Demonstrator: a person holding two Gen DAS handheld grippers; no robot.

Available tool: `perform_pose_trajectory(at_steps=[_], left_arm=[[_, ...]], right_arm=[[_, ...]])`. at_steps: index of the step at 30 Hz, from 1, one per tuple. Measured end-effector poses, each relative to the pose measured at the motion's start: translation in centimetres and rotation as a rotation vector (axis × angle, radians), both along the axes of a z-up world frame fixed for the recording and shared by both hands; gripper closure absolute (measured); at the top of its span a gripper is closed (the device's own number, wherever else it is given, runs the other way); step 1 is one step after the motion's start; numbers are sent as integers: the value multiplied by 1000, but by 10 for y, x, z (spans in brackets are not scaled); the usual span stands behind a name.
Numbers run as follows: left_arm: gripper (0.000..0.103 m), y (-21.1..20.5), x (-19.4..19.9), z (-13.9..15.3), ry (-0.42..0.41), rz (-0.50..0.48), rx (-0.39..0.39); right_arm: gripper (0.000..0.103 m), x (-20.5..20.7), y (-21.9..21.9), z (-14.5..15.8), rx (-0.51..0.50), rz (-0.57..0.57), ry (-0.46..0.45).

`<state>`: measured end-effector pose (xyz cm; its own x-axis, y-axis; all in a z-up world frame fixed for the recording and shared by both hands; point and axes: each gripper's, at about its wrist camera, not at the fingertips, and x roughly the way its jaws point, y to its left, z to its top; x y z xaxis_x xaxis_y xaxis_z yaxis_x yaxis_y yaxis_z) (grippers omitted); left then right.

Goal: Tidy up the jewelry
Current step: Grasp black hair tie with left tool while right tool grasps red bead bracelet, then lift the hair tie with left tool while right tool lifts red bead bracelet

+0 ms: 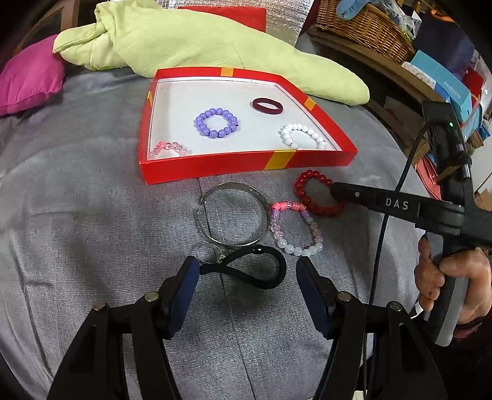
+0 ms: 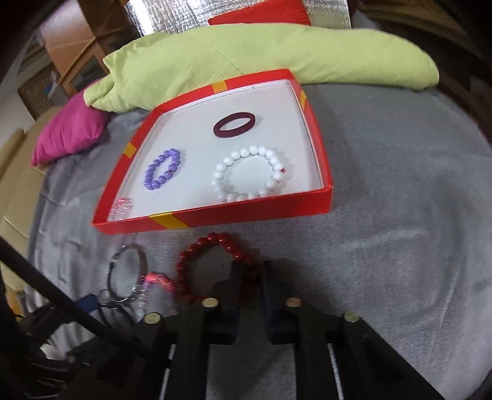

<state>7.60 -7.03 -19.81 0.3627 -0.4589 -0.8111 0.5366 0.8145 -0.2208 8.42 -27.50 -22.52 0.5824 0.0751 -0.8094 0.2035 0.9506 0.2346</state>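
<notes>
A red box (image 1: 246, 161) lies on a grey blanket. In it are a purple bead bracelet (image 1: 200, 123), a white bead bracelet (image 1: 287, 135), a dark red bangle (image 1: 267, 112) and a clear pink bracelet (image 1: 167, 146). In front of the box lie a silver bangle (image 1: 233, 186), a pink-and-white bead bracelet (image 1: 295, 249) and a black band (image 1: 270, 283). My left gripper (image 1: 247, 270) is open, its fingers on either side of the black band. My right gripper (image 2: 251, 270) is shut on the red bead bracelet (image 2: 196, 249), which still lies on the blanket.
A light green cloth (image 1: 200, 40) lies bunched behind the box, with a magenta cushion (image 1: 27, 80) at the far left. A wicker basket (image 1: 363, 27) and stacked boxes crowd the right side. A hand (image 1: 461, 277) holds the right gripper's handle.
</notes>
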Motion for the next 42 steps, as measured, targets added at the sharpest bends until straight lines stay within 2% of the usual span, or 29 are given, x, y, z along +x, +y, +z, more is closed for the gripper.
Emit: perform_pose_trajectory(at_steps=[1, 3, 6, 9, 15, 21, 22, 23, 24, 25, 26, 30, 33, 35, 39, 42], left_arm=[[43, 0, 0, 0, -7, 0, 3], [57, 2, -1, 1, -29, -1, 20], [72, 6, 1, 1, -45, 0, 53], [81, 13, 5, -1, -33, 0, 68], [90, 26, 10, 0, -50, 6, 83], [90, 43, 18, 2, -47, 46, 77], [88, 44, 18, 2, -37, 41, 68], [82, 44, 17, 3, -31, 39, 61], [66, 44, 17, 3, -28, 37, 57], [55, 44, 15, 4, -26, 35, 52], [40, 43, 13, 4, -28, 32, 46], [39, 35, 7, 4, 9, -9, 2], [39, 25, 6, -5, 60, -17, 4], [39, 19, 5, -5, 47, -7, 6], [39, 18, 7, -6, 71, 9, -27], [40, 16, 8, -7, 45, 16, -28]], right_arm=[[92, 0, 0, 0, -5, 1, -2], [92, -2, -2, 1, -21, -5, -6], [92, -5, -10, 3, -40, -26, -9], [92, -7, -23, 4, -28, -65, -4], [92, -12, -45, 4, 25, -113, 6], [92, -9, -41, 2, 5, -102, 17], [92, -10, -42, 2, 8, -103, 18], [92, -10, -42, 2, 10, -104, 19], [92, -9, -42, 2, 10, -104, 19], [92, -9, -41, 2, 9, -104, 19], [92, -8, -40, 2, 7, -104, 19], [92, -8, -40, 0, 5, -103, 17], [92, -8, -40, 0, 2, -102, 15], [92, -8, -39, 0, -5, -99, 13], [92, -7, -38, -1, -7, -93, 11], [92, -7, -38, -1, -8, -89, 10]])
